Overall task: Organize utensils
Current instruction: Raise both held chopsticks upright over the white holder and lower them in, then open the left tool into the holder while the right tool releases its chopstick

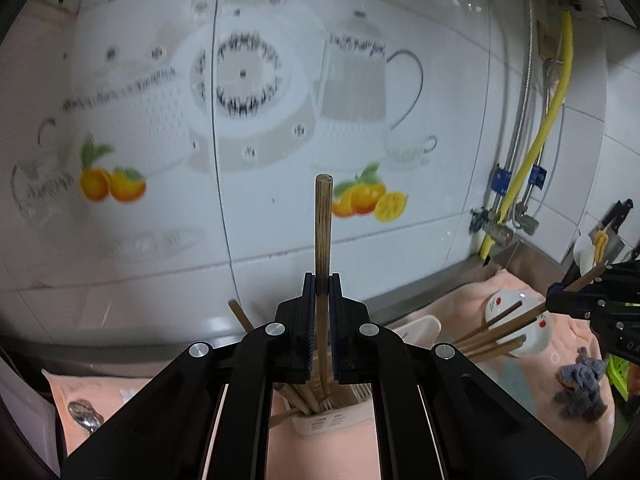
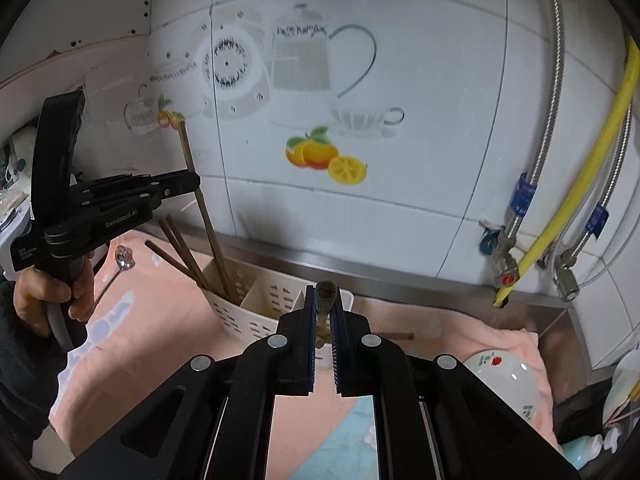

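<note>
Brown chopsticks [image 2: 218, 256], white slotted holder [image 2: 256, 312], peach-pink towel [image 2: 168, 320], orange-fruit-patterned white tiles [image 2: 324, 156].

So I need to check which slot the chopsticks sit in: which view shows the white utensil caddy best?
The right wrist view: the utensil caddy shows its dividers, with chopsticks in its left compartment. The left wrist view shows only its lower front, behind the left hand-held gripper.

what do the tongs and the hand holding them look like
Both tongs, left and right, are matte black plastic linkages with silver rivets and blue ribbed pads. The left one carries white "GenRobot.AI" lettering and a white-text label. The bare left hand emerges from a dark sleeve.
</note>
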A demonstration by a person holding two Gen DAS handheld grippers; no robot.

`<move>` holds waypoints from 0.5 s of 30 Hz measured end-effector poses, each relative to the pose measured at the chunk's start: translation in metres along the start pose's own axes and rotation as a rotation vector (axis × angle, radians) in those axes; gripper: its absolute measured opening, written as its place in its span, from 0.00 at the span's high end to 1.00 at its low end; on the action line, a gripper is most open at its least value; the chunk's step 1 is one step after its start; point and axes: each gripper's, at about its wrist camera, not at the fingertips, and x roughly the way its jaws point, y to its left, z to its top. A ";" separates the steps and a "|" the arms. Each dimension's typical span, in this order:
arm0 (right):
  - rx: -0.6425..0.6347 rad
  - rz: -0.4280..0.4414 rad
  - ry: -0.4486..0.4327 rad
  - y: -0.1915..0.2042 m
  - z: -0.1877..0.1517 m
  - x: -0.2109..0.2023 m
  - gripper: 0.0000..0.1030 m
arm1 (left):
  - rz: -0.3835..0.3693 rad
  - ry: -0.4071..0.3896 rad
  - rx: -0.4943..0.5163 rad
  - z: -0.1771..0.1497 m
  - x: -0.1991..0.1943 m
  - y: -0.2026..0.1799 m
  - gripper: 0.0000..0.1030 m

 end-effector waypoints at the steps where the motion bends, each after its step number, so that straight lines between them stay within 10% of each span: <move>1: 0.002 0.002 0.008 0.000 -0.001 0.003 0.94 | -0.006 0.010 -0.001 -0.002 0.003 0.001 0.95; 15: 0.042 0.038 0.064 -0.001 -0.009 0.034 0.92 | -0.028 0.053 0.011 -0.017 0.009 -0.004 0.87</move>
